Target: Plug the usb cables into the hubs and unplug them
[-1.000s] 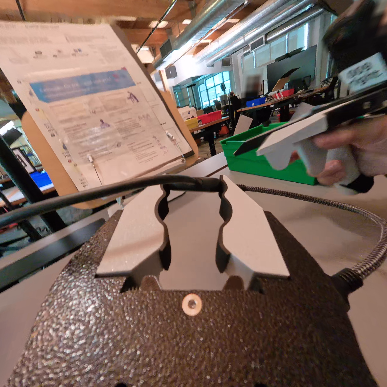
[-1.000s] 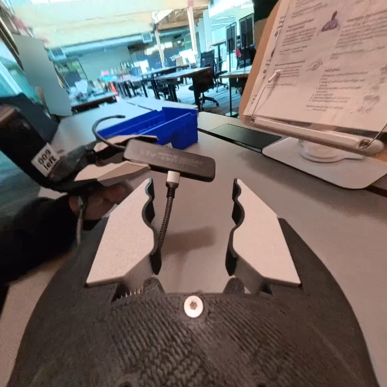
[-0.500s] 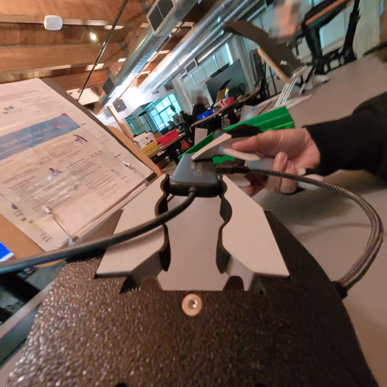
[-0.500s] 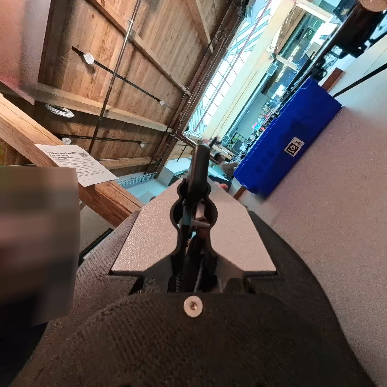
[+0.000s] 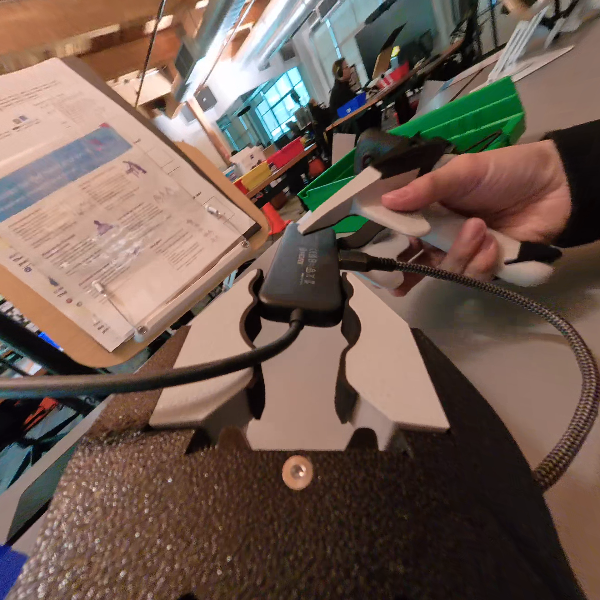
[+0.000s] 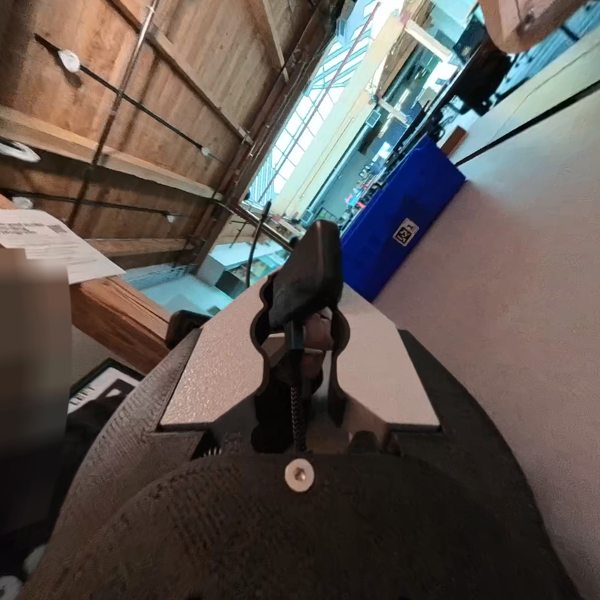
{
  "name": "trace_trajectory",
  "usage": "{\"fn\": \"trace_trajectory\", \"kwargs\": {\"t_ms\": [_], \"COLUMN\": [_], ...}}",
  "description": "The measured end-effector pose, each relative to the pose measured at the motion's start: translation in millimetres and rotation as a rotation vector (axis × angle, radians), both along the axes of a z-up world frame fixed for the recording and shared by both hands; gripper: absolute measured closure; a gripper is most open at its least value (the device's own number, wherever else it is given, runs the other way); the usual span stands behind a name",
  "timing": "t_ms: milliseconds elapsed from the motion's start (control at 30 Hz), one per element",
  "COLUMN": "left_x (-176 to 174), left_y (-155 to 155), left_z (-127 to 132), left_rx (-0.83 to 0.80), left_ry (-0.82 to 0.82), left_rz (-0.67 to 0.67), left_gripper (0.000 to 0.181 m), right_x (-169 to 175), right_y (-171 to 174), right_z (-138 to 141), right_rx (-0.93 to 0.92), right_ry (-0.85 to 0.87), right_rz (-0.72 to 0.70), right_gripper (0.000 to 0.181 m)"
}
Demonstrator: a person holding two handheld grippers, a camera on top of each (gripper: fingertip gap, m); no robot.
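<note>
The left gripper (image 5: 300,305) holds the black hub (image 5: 302,276) pinched in its jaws, lifted off the desk (image 5: 506,357). The braided usb cable (image 5: 487,289) sits seated in the hub's side at 3 o'clock. The right gripper (image 6: 300,321) has its jaws narrowed around that plug, so plugging in looks done and unplugging remains.

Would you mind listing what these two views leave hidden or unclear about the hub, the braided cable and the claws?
- Left wrist view: whether the right claw grips the hub; its lower finger is hidden behind the hub.
- Left wrist view: the braided cable end, hidden behind the left claw body.
- Right wrist view: the plug seating depth, hidden in dark shadow.
</note>
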State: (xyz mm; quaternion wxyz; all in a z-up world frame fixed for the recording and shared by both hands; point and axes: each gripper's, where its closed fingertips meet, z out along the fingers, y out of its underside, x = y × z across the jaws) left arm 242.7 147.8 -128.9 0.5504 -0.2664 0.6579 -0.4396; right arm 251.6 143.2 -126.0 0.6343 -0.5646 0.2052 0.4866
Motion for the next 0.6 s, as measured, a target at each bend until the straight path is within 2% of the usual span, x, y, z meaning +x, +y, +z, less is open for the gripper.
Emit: {"fn": "trace_trajectory", "kwargs": {"t_ms": [67,200,267,333,467,600], "left_x": [1.5,3.7,3.0,2.4,1.3,2.6], "left_y": [6.2,33.4,45.7,49.6,48.2,42.6], "left_z": [3.8,6.7,8.9,10.9,14.7,13.3], "left_rx": [-0.055,-0.152,-0.202,-0.262,-0.32,-0.32], "left_ry": [0.004,0.007,-0.003,-0.004,-0.028,-0.027], "left_rz": [0.043,0.144,0.181,0.173,0.157,0.144], "left_gripper": [0.136,0.136,0.136,0.136,0.136,0.136], "right_x": [-3.2,2.7,2.7,-4.8,-4.4,-3.2], "right_y": [3.4,8.1,8.0,9.2,12.3,12.4], "right_z": [1.1,-4.6,-3.9,-1.6,5.2,5.8], "right_rx": [-0.008,-0.092,-0.109,-0.09,-0.074,-0.058], "right_ry": [-0.17,-0.658,-0.878,-0.98,-1.055,-1.089], "right_rz": [-0.049,-0.257,-0.335,-0.344,-0.454,-0.477], "right_gripper": [0.135,0.105,0.109,0.119,0.141,0.15]}}
